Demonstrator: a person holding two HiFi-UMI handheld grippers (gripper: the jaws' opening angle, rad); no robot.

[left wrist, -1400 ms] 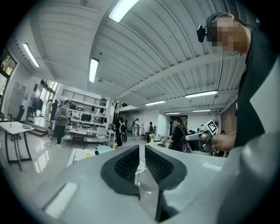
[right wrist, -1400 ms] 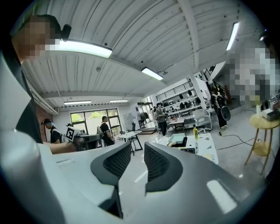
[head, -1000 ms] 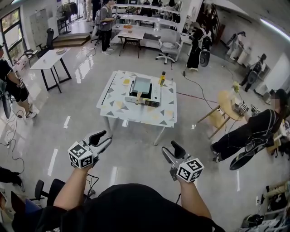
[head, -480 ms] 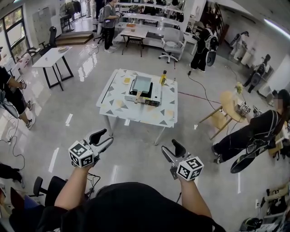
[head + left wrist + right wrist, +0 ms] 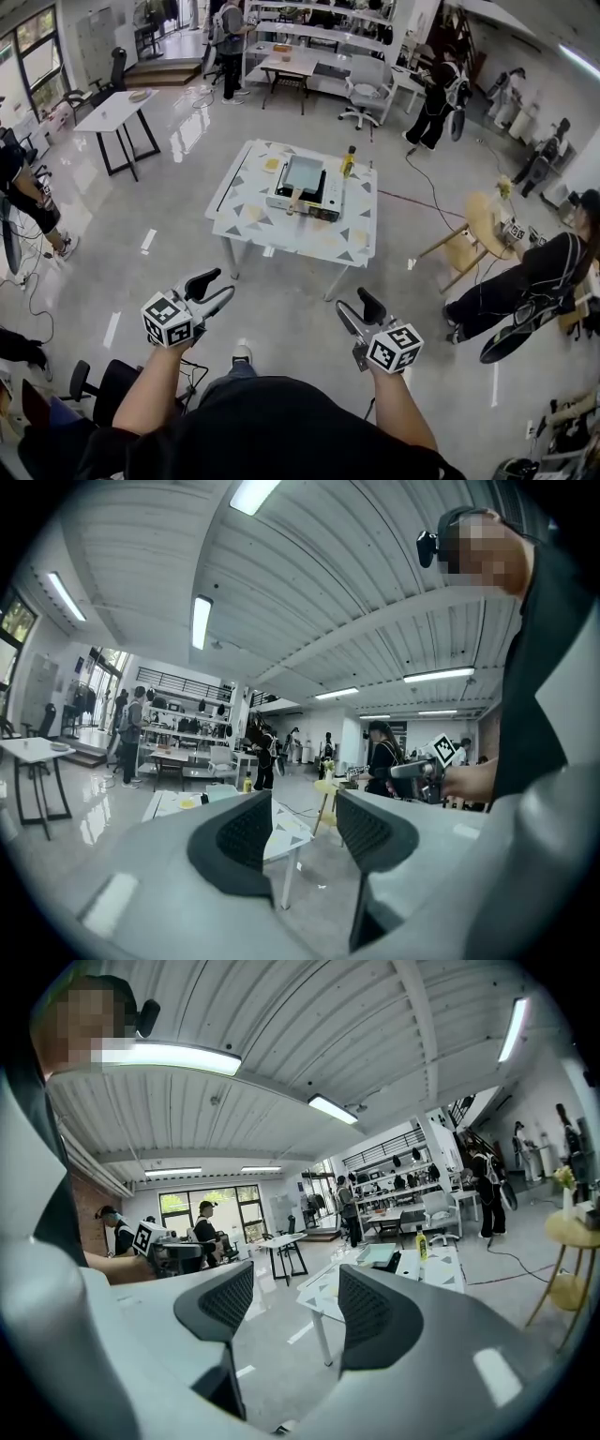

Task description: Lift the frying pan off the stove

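L gripper (image 5: 219,285), R gripper (image 5: 353,304): open, empty

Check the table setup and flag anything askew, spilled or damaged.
Nothing stands out: the frying pan rests on the stove, the yellow bottle stands upright beside it, and no spill shows on the distant table.

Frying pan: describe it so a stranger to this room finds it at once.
Find the white, triangle-patterned table in the middle of the floor. A white portable stove sits on it, and the frying pan lies on that stove. It is square and pale with a light wooden handle, unlike the upright yellow bottle beside the stove.
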